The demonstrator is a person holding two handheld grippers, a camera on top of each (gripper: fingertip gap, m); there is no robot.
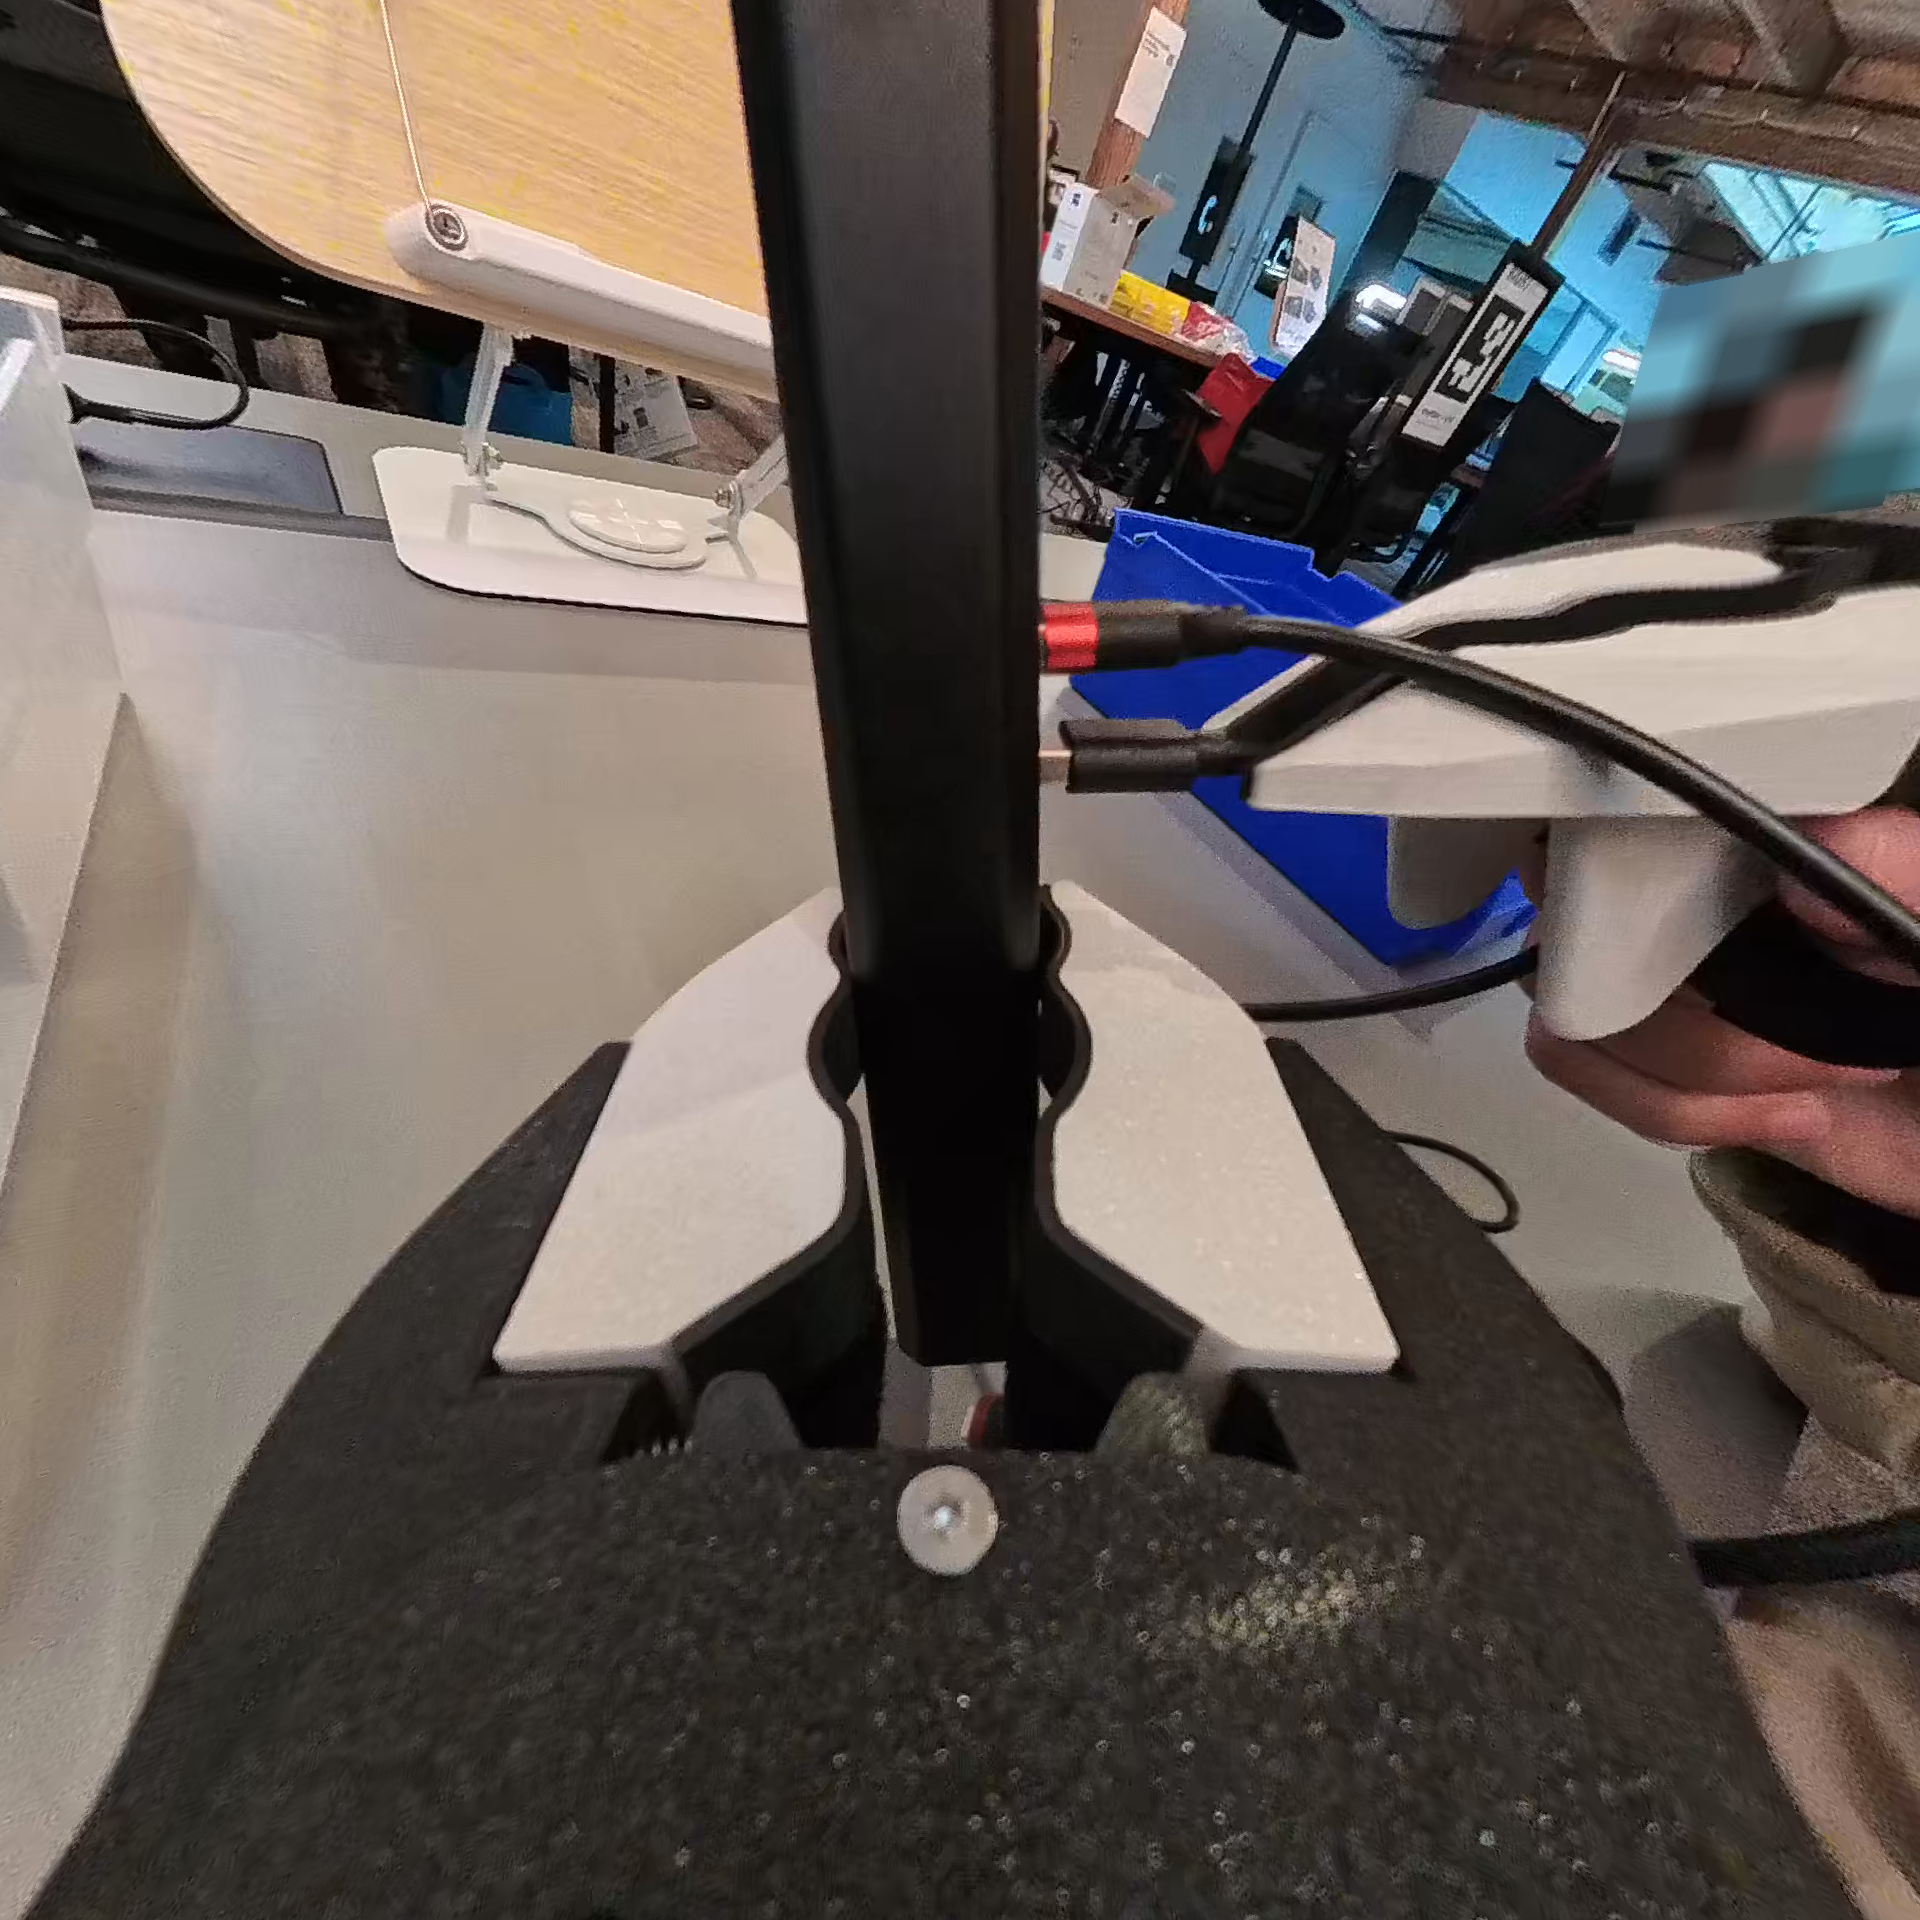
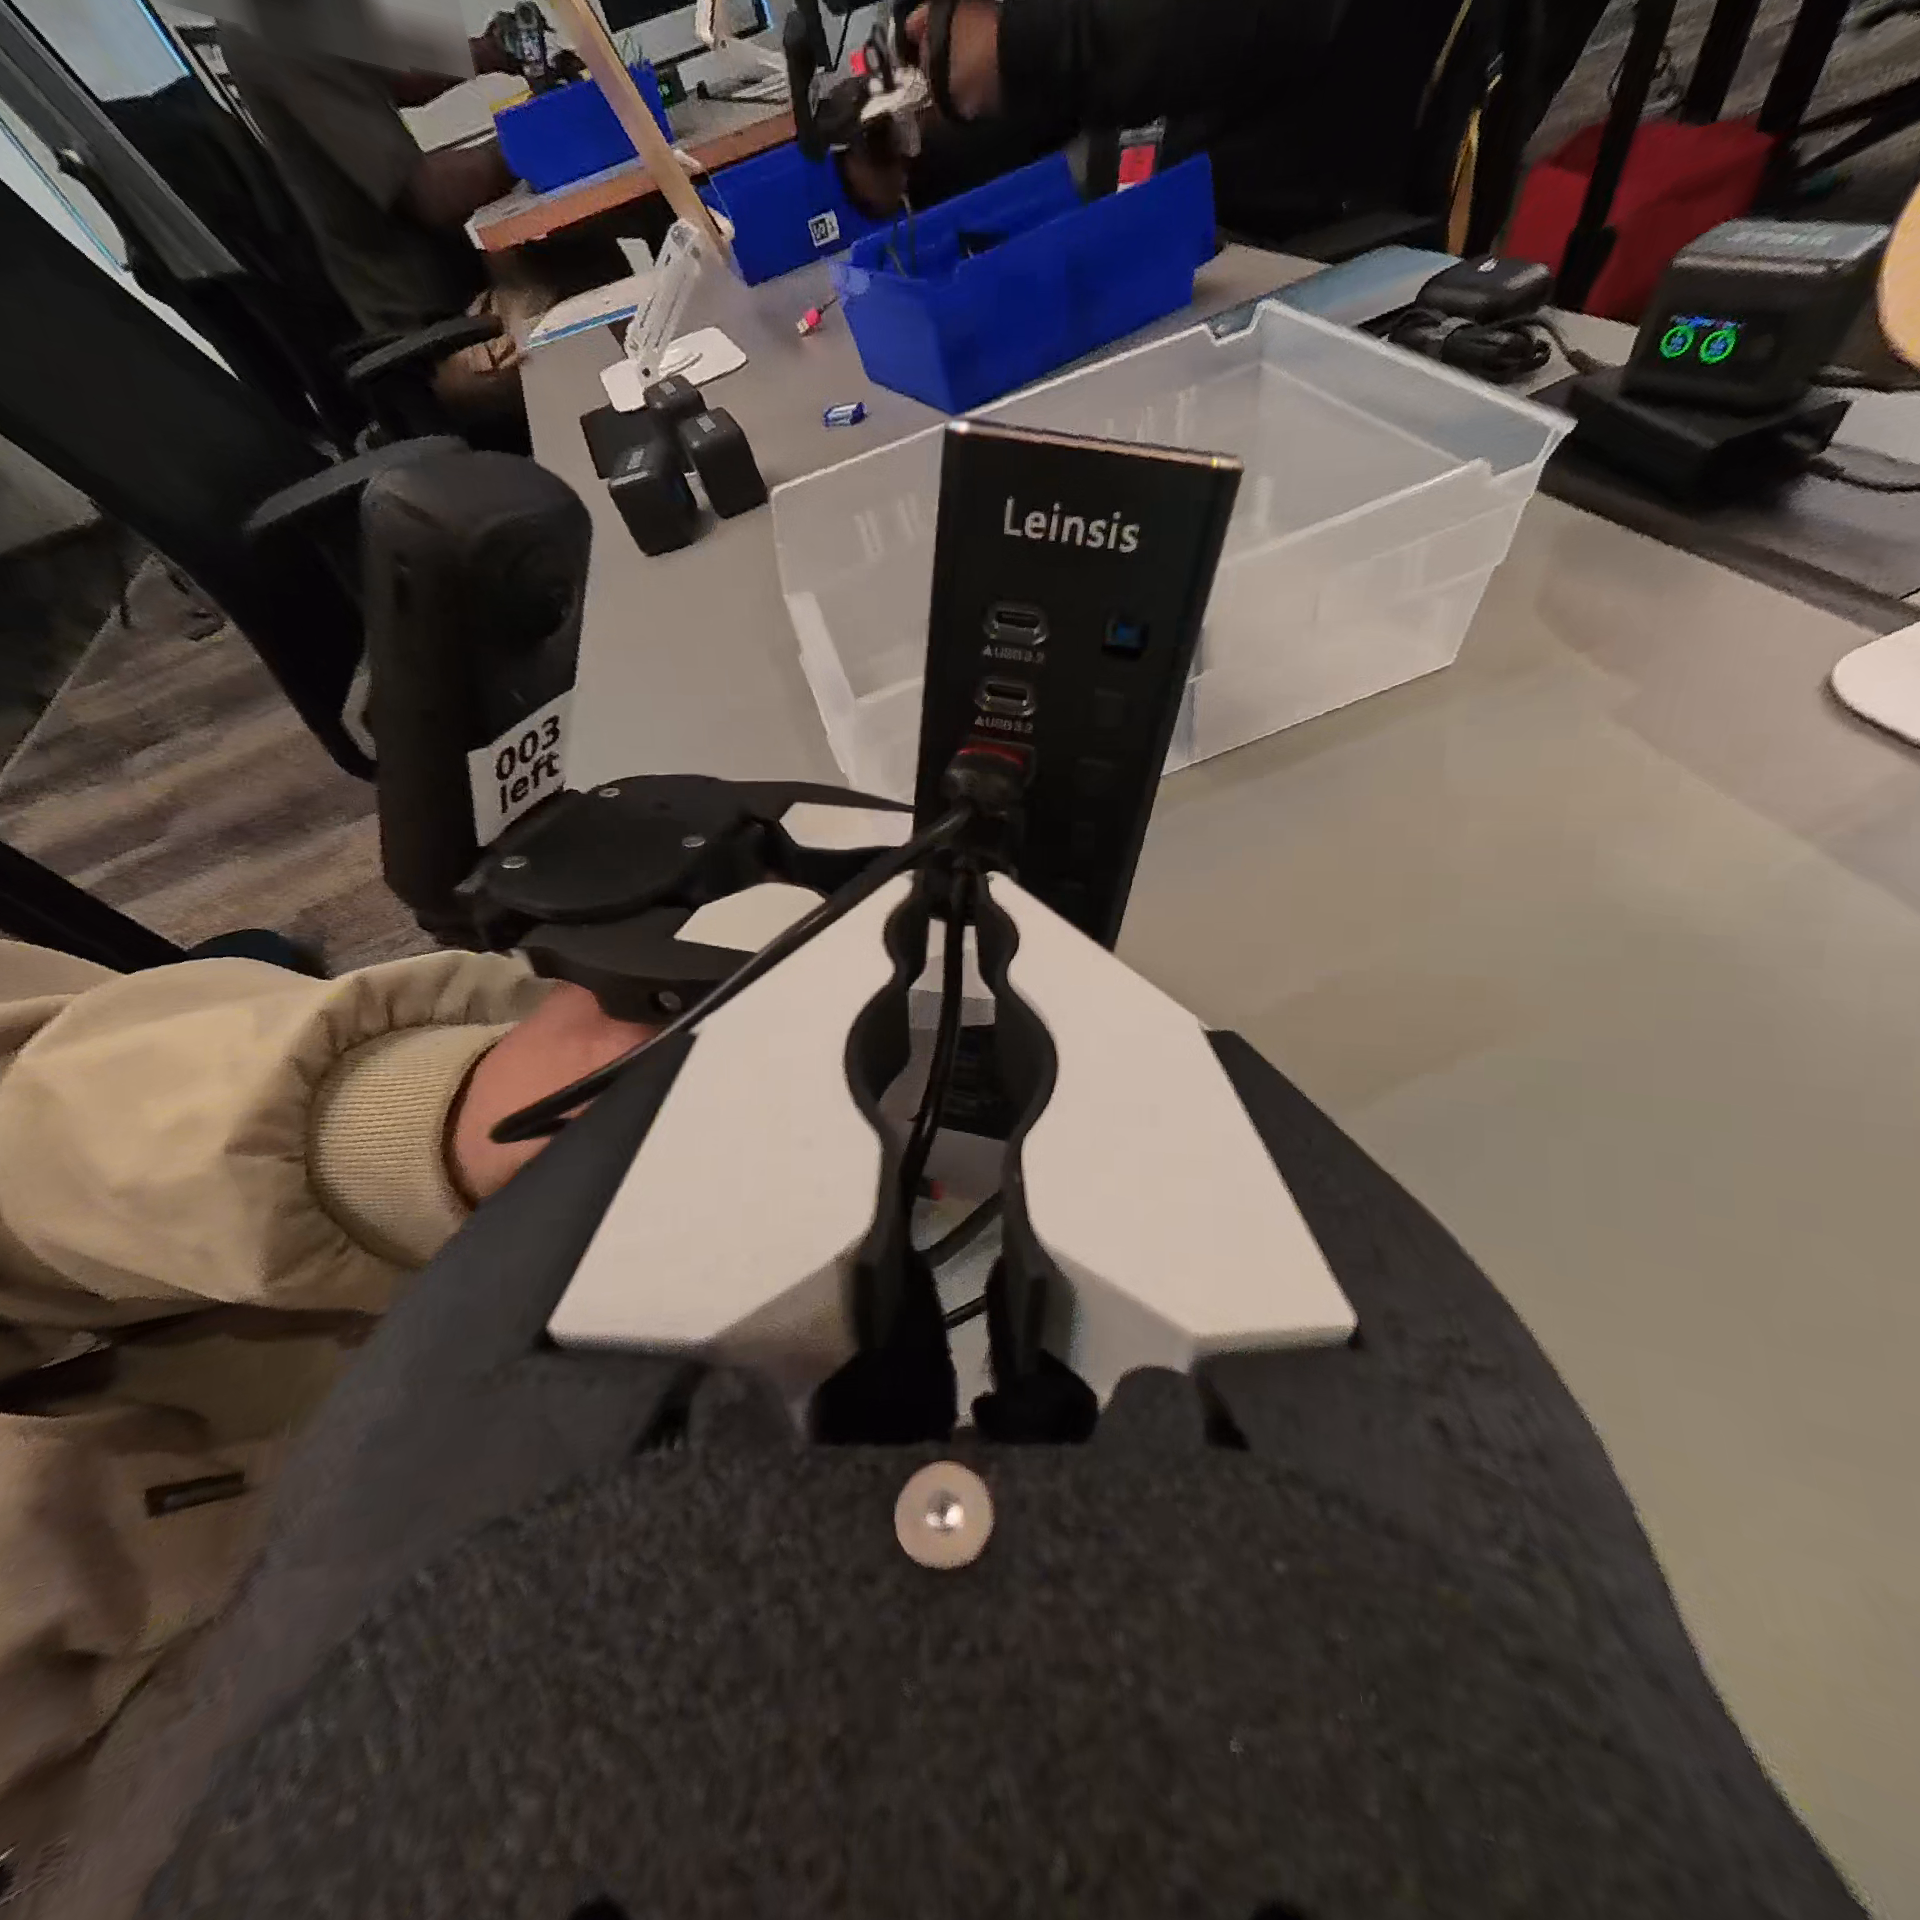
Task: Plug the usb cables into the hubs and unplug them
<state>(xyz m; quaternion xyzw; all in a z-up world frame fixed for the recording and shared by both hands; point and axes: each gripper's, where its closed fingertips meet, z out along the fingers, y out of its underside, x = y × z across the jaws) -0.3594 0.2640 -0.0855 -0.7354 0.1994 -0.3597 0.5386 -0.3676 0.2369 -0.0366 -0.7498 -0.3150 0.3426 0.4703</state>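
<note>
Two cable plugs sit at the side face of the black hub (image 1: 914, 623), which stands upright on the grey surface (image 1: 416, 831) with its long axis vertical. The left gripper (image 1: 948, 966) is clamped on the hub's lower body, its white fingers (image 1: 717, 1122) pressed against both narrow sides, so the hub rises straight ahead of it and fills the middle of the left wrist view. Seen from there, the right gripper (image 1: 1236, 753) comes in from the right, level with the hub's mid-height, its jaws pinching a black plug (image 1: 1122, 756) whose metal tip lies just beside the hub's face; whether the tip is seated in a port cannot be told. Just above it, a red-collared plug (image 1: 1101, 636) appears already seated. In the right wrist view the hub's port face (image 2: 1070, 665) lies dead ahead of the right gripper (image 2: 961, 883), the plug's axis pointing straight at it, two free ports higher up. Judging by this, the next move is a straight push or pull along that horizontal axis, square to the hub's upright length, while the left gripper braces it. A clear bin (image 2: 1351, 540) stands behind the hub.
</note>
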